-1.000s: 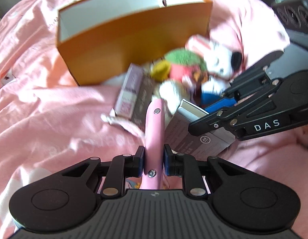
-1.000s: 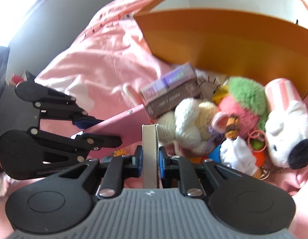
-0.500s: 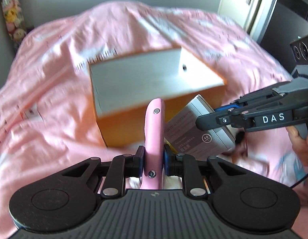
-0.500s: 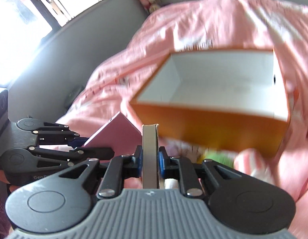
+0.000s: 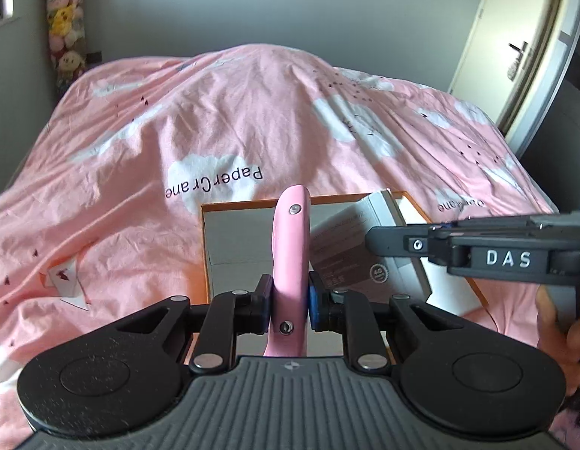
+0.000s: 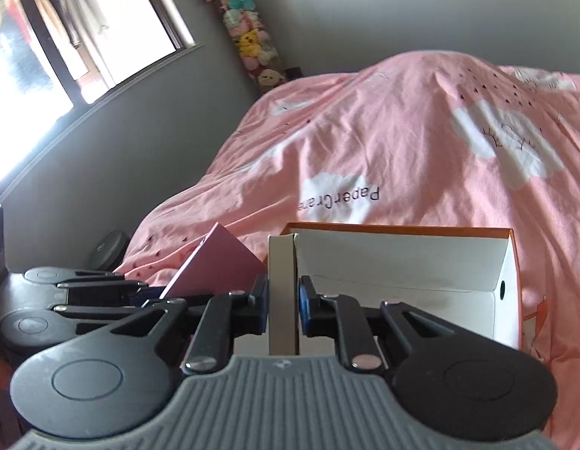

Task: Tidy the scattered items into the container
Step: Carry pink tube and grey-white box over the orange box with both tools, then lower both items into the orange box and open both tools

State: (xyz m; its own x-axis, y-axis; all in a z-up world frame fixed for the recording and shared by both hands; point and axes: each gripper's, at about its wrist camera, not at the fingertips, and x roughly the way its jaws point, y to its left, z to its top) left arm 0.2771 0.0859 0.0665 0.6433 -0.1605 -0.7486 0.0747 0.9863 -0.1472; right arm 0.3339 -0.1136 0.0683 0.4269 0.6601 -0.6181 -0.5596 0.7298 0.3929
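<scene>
The left claw point(image 5: 290, 305) squeezes a pink case point(image 5: 291, 247). The right claw point(image 6: 283, 309) squeezes a grey box point(image 6: 282, 292). Both are over the orange bin point(image 6: 513, 262).

Creased cotton-like duvet point(image 5: 252, 120), matt cardboard box point(image 6: 402, 258), smooth pink plastic case point(image 5: 291, 247).

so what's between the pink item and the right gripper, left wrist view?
The grey box, clamped in the right gripper. It sits between that gripper and the pink item, over the orange box. Left wrist view shows it.
</scene>
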